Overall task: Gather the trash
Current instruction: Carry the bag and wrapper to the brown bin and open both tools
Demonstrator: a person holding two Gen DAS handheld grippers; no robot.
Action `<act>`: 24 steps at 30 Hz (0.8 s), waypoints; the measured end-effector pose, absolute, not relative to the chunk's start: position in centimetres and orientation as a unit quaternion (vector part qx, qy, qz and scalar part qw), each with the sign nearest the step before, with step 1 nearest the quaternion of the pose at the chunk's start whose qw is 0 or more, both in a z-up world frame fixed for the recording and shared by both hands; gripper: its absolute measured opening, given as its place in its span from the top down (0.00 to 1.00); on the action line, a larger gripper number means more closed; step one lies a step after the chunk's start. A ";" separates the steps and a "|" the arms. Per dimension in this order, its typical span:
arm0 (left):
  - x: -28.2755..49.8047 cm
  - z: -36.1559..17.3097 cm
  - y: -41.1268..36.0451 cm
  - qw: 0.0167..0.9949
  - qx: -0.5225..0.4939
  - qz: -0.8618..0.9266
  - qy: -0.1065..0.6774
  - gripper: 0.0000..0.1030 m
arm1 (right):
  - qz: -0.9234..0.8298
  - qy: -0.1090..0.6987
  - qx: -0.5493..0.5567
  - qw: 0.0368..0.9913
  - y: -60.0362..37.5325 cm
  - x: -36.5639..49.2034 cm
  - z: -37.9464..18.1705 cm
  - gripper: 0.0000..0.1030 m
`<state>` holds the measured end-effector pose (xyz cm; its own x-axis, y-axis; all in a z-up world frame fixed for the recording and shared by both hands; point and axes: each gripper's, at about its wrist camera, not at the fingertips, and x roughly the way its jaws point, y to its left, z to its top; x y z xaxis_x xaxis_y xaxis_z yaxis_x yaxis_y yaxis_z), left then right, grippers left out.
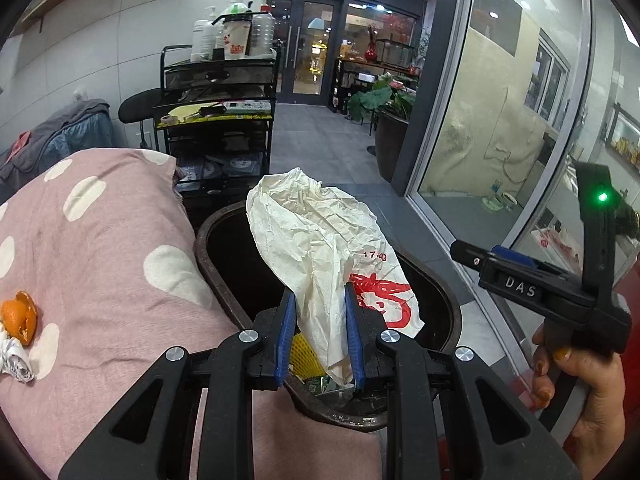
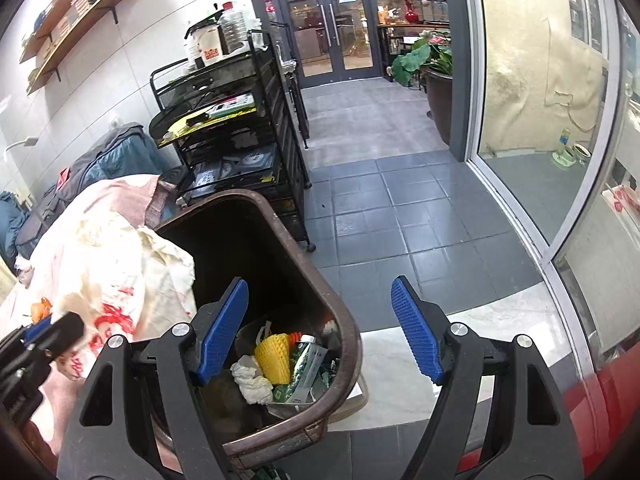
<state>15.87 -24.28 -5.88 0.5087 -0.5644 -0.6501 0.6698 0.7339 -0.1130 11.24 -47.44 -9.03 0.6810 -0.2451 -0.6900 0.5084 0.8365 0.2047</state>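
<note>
1. Trash was the whole story here: you had a crumpled white paper bag with red print [image 1: 320, 256] pinched between the blue pads of your left gripper [image 1: 320, 332], hanging right over the brown bin [image 1: 208, 240].
2. Done so far, by the look of it: the bin already held a yellow foam net [image 2: 274, 356], a wad of tissue [image 2: 250, 380] and some green packaging [image 2: 304, 372].
3. Left to do: the bag was not yet dropped, and an orange peel [image 1: 20, 316] plus a scrap of crumpled paper [image 1: 14, 360] were lying on the pink polka-dot cover [image 1: 112, 240] beside the bin.
4. I'd call it past halfway, with the bed clutter next.
5. Your left gripper pointed steeply down toward the bin mouth, jaws clamped narrow on the bag's lower end.
6. Your right gripper [image 2: 320, 328] angled down over the bin's near rim, jaws spread wide, nothing between them.
7. From the left wrist view, your right hand [image 1: 580, 384] showed wrapped around the handle, off to the bin's right.
</note>
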 end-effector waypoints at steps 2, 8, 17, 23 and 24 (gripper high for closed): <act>16.0 -6.2 -24.8 0.862 0.085 -0.358 0.348 0.78 | -0.212 0.341 0.196 0.895 -47.6 11.2 -9.1 0.28; 16.5 -7.1 -26.0 0.858 0.102 -0.356 0.357 0.75 | -0.217 0.341 0.200 0.893 -48.2 11.3 -9.2 0.28; 16.2 -7.1 -26.6 0.863 0.120 -0.350 0.344 0.17 | -0.220 0.337 0.207 0.892 -48.6 11.0 -9.2 0.21; 15.5 -6.5 -26.4 0.871 0.125 -0.348 0.323 0.08 | -0.219 0.331 0.210 0.893 -48.7 10.9 -9.0 0.19; 15.4 -6.4 -26.3 0.872 0.126 -0.348 0.320 0.08 | -0.218 0.330 0.211 0.894 -48.7 10.9 -9.0 0.19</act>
